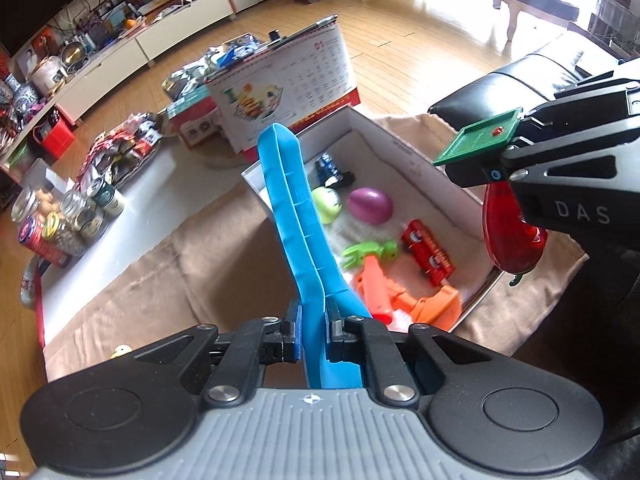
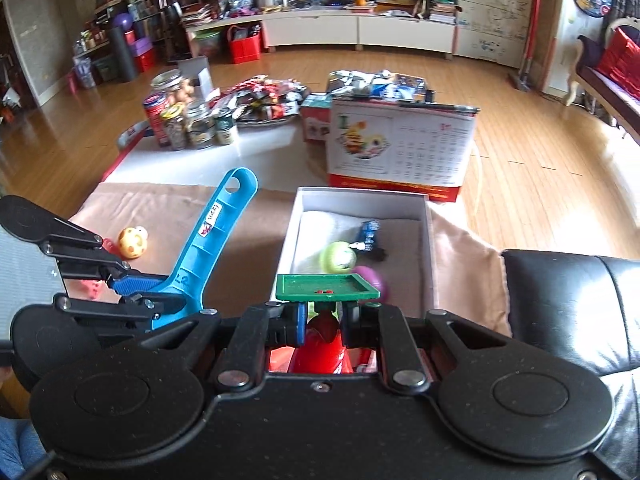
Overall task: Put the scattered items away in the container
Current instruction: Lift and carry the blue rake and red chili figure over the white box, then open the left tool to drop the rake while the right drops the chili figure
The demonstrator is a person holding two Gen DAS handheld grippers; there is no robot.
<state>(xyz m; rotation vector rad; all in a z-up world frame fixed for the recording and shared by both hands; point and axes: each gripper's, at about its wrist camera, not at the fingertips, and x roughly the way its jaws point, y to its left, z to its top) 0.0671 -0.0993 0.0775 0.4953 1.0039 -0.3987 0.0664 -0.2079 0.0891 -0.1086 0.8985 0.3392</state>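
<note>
Nearest us, our left gripper (image 1: 314, 338) has its jaws clamped tight on a ribbed blue plastic handle (image 1: 294, 208), a flat-sided piece that rises at a slant and ends in a rounded tip with a hole. Beyond it the white cardboard box (image 1: 404, 136) sits on a tan cloth (image 1: 160, 276), lined with a pale towel. Inside we see a purple egg (image 1: 370, 205), a lime-green ball (image 1: 327, 204), a dark blue toy car (image 1: 330, 168), a red toy car (image 1: 428, 252), a bright green fork-shaped toy (image 1: 368, 252) and an orange plastic toy (image 1: 400, 296).

Our right gripper (image 2: 326, 316) is closed on a glossy red toy (image 2: 322, 344), which carries a flat green rectangular tray (image 2: 326, 286) on top; it hangs over the box's near right rim, beside a black leather cushion (image 2: 568, 304).

Out on the cloth, well left of the box, lies a yellow spotted ball (image 2: 133, 242). A desk calendar (image 2: 400, 148) stands just behind the box.
</note>
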